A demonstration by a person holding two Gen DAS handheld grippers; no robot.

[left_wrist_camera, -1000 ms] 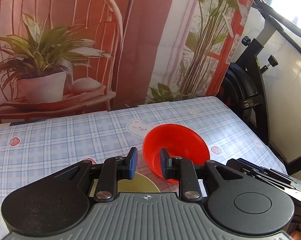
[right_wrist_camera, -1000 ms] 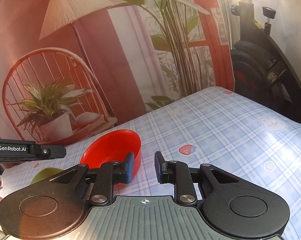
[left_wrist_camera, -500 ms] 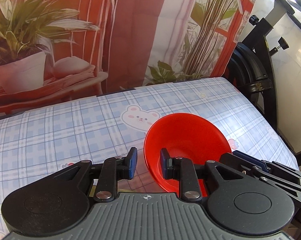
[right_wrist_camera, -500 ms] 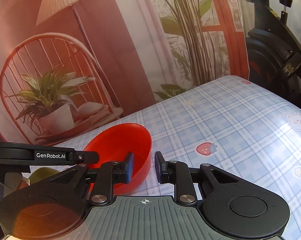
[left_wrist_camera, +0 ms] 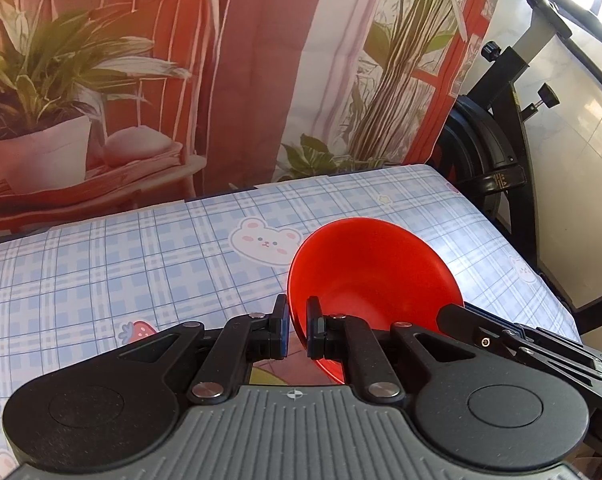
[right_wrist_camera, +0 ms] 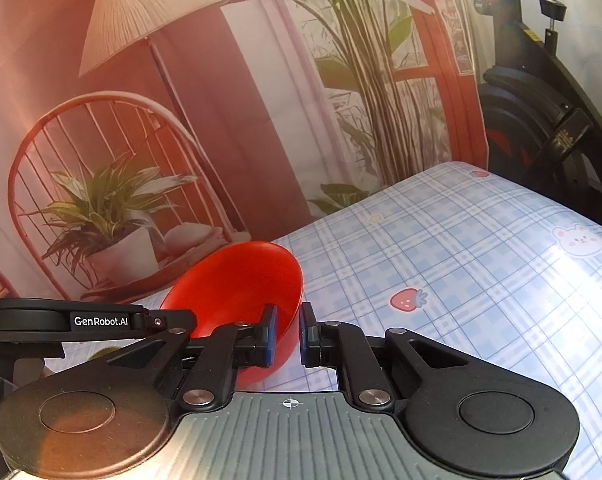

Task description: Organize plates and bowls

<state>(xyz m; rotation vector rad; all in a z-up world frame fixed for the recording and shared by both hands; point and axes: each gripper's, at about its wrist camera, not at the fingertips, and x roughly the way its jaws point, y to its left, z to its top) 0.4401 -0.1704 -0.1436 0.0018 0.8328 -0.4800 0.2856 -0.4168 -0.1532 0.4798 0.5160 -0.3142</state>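
Gripping opposite rims of the round red plastic bowl (left_wrist_camera: 371, 276), the left gripper (left_wrist_camera: 297, 330) and right gripper (right_wrist_camera: 288, 334) have just closed on its wall, holding it tilted above the checked tablecloth (left_wrist_camera: 161, 252), equally near.

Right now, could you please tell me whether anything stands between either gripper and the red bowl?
Nothing visible does. The left gripper has just closed on the near rim of the red bowl, and the right gripper has just closed on the bowl's wall at its other side, one finger inside, one outside.
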